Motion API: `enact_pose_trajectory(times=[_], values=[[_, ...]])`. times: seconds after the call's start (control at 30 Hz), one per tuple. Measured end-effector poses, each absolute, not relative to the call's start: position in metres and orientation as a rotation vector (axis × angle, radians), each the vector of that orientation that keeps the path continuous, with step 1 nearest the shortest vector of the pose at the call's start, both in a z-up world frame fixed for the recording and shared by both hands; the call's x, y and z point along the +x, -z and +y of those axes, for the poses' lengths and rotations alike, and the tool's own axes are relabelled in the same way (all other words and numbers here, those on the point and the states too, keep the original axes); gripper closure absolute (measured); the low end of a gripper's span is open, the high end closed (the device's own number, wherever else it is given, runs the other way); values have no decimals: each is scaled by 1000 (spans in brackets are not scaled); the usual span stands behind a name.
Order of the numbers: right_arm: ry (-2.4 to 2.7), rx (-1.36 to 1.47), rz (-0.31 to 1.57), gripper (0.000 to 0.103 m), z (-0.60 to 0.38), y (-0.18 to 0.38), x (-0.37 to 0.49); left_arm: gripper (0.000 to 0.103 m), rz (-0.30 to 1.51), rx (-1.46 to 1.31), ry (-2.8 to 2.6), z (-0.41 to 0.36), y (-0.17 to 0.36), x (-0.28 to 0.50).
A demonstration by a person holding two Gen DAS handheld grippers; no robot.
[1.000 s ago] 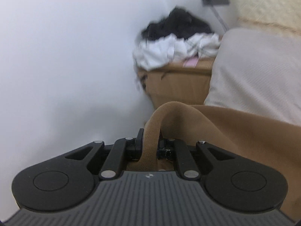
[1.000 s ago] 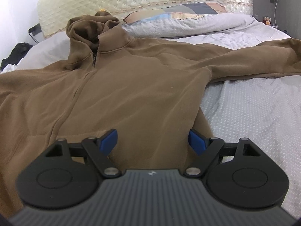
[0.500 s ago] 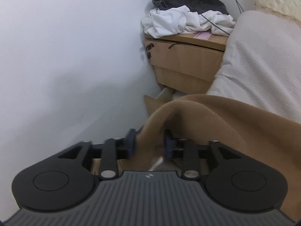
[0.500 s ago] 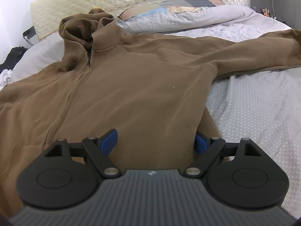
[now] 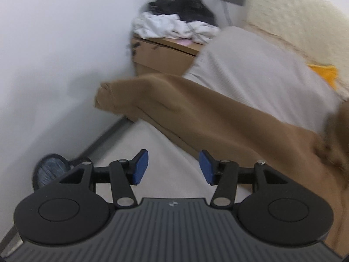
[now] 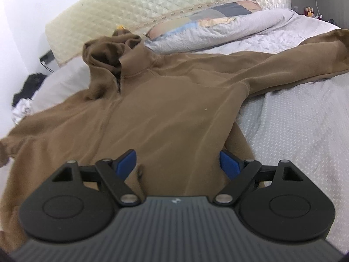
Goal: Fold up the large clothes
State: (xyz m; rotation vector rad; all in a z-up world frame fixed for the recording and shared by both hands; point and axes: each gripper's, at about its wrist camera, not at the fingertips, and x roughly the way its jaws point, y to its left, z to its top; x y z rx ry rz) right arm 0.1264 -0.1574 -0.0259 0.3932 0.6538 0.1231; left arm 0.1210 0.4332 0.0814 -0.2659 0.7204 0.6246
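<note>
A brown hoodie (image 6: pixel 174 109) lies face up and spread out on the bed (image 6: pixel 294 120), hood toward the headboard. Its right sleeve (image 6: pixel 305 61) stretches across the sheet. In the left wrist view, the other sleeve (image 5: pixel 174 104) reaches out past the bed's side, and its cuff (image 5: pixel 104 96) is blurred over the floor. My left gripper (image 5: pixel 173 159) is below and short of that sleeve; its jaws are opening with nothing between them. My right gripper (image 6: pixel 177 159) stands open just above the hoodie's lower part, blue pads (image 6: pixel 126 162) clear of the cloth.
A wooden nightstand (image 5: pixel 161 54) with a heap of black and white clothes (image 5: pixel 174 19) stands in the corner by the white wall. Pillows (image 6: pixel 218 28) and a quilted headboard (image 6: pixel 152 6) are at the far end. A dark round object (image 5: pixel 50 170) sits on the floor by the wall.
My left gripper let go of the brown sleeve, opened and pulled back from it. The sleeve now stretches free past the bed's side. The right gripper stayed open over the hoodie.
</note>
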Motion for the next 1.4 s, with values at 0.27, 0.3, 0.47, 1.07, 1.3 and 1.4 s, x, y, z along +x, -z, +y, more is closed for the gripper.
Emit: enact_pose_trajectory(times=[0.27, 0.3, 0.47, 1.07, 1.3, 1.4], values=[[-191, 342, 561, 19, -154, 2, 92, 37, 810, -367, -387, 325, -45, 59], [-192, 335, 557, 19, -154, 1, 89, 34, 821, -384, -358, 315, -38, 54], [-188, 365, 548, 19, -165, -2, 79, 31, 911, -443, -255, 262, 12, 46], [-176, 445, 542, 19, -182, -2, 65, 13, 964, -275, -303, 187, 74, 10], [-186, 456, 558, 19, -183, 1, 68, 23, 953, -444, -319, 207, 81, -11], [-190, 468, 564, 19, -185, 3, 68, 49, 942, -446, -296, 203, 79, -17]])
